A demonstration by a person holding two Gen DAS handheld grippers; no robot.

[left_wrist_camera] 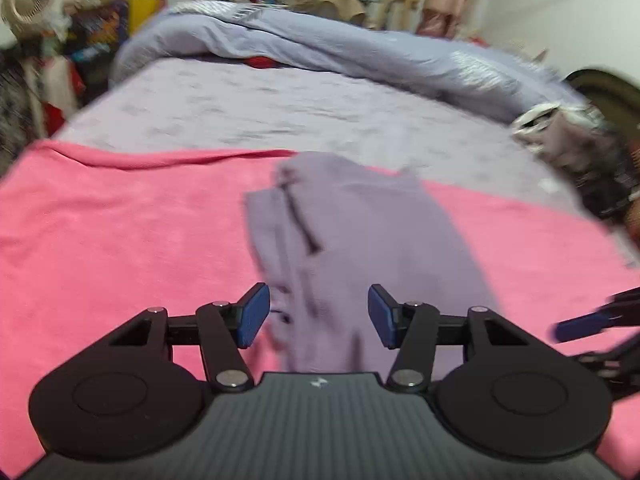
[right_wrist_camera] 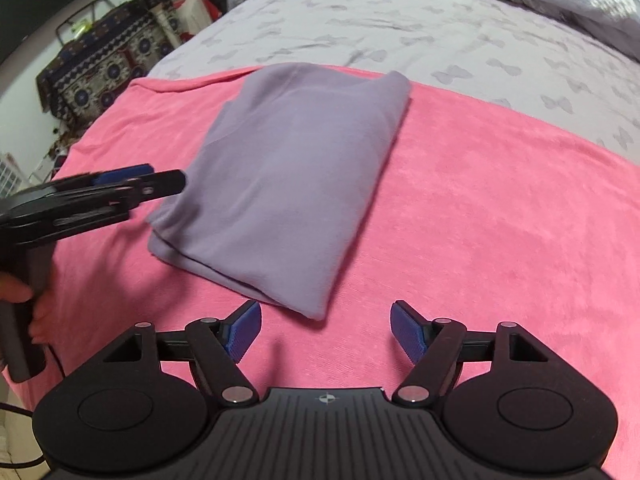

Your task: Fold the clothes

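Right gripper [right_wrist_camera: 326,332] fingers apart, empty | left gripper [left_wrist_camera: 319,316] fingers apart, unclamped | folded lilac garment [right_wrist_camera: 288,184] blurred left view

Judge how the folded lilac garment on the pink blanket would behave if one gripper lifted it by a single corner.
The lilac garment is soft, layered cloth, so it would probably droop and come unfolded rather than lift as a slab. It looks thin and likely light. Pushed, it would probably bunch, since the pink blanket looks fuzzy and grippy.

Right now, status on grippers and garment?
Left gripper open, right gripper open, both empty. Lilac garment folded on pink blanket. Nothing blocking.
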